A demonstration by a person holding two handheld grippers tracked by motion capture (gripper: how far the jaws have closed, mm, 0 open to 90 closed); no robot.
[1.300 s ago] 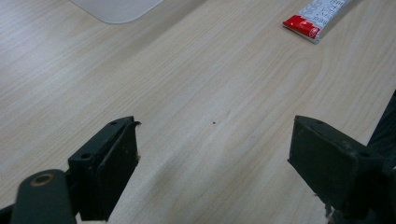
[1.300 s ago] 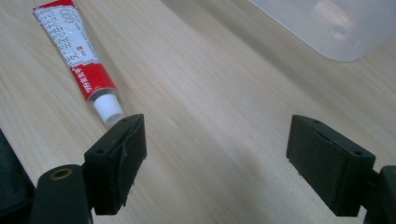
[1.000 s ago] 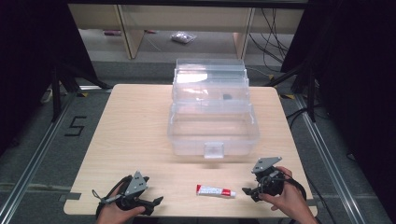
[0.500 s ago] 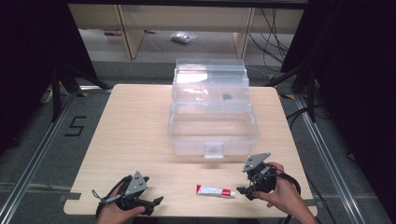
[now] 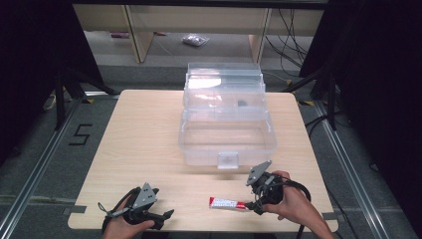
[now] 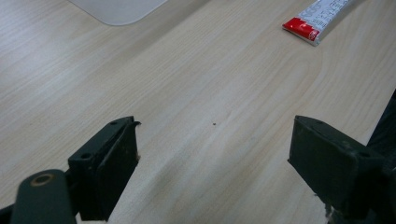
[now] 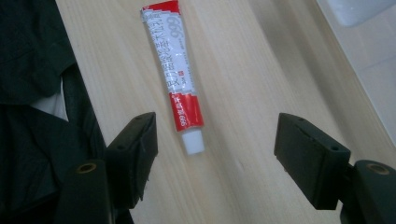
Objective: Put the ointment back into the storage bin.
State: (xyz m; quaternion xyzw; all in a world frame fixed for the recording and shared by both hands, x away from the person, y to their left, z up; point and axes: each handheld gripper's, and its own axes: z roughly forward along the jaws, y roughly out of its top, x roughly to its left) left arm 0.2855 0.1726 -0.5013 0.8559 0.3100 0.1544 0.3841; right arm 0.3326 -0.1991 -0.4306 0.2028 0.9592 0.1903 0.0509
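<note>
the right tongs [image 5: 253, 205] are standing wide, their black jaws spread with nothing between the pads, and in the right gripper view [image 7: 215, 154] they are pointing along the tabletop [image 5: 144, 134] at the capped end of a red and white tube [image 7: 173, 70]. the tube's white cap is lying just ahead of the gap between the jaws, nearer the left jaw in that view, and not touching either one. in the high view the tube [image 5: 227, 203] is lying flat near the front edge of the tabletop, just to the left of the right tongs, with the person's right hand [image 5: 291, 201] wrapping the gripper behind them. the left tongs [image 5: 166, 215] are also gaping wide and holding nothing, resting low at the front left of the tabletop in the person's left hand [image 5: 124, 226]; in the left gripper view [image 6: 215, 158] their jaws are framing bare wood, with the red end of the tube [image 6: 322, 18] lying well beyond them at the upper right. farther back, a clear plastic box [image 5: 226, 124] with stepped tiers and a front latch is sitting at the middle of the tabletop, well apart from both tongs. beyond the tabletop, a small clear bag [image 5: 195, 40] is lying on the floor.
</note>
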